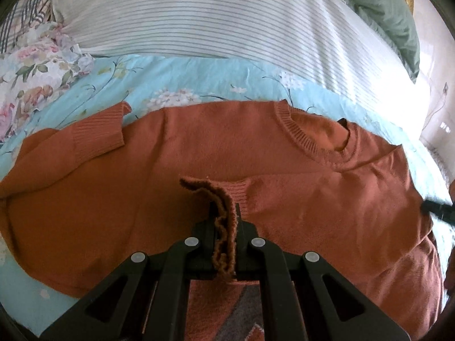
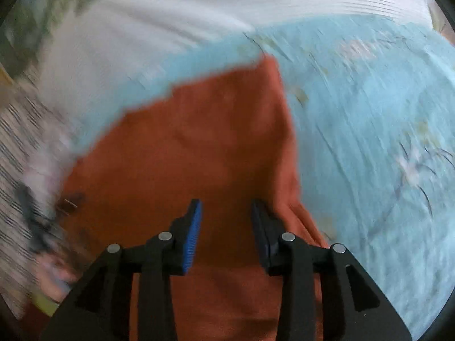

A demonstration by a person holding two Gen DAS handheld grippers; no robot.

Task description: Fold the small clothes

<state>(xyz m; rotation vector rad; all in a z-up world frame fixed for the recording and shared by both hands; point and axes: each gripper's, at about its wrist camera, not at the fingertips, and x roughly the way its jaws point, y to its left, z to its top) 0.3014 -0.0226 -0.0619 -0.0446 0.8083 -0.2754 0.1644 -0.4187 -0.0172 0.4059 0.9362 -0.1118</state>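
Note:
A rust-orange knit sweater (image 1: 176, 153) lies spread on a light blue floral bedsheet (image 1: 199, 79), its round neckline (image 1: 318, 139) to the right and one ribbed cuff (image 1: 99, 130) folded over at the upper left. My left gripper (image 1: 224, 207) is shut on a ribbed sleeve cuff (image 1: 224, 227) and holds it above the sweater body. In the blurred right wrist view my right gripper (image 2: 226, 207) is open and empty, just above the sweater (image 2: 199, 142). Its blue pad (image 2: 193, 236) shows on the left finger.
A white striped pillow (image 1: 199, 14) lies beyond the sweater, with a green pillow (image 1: 392, 17) at the far right and floral bedding (image 1: 31, 65) at the left. The blue sheet (image 2: 369, 142) extends to the right of the sweater in the right wrist view.

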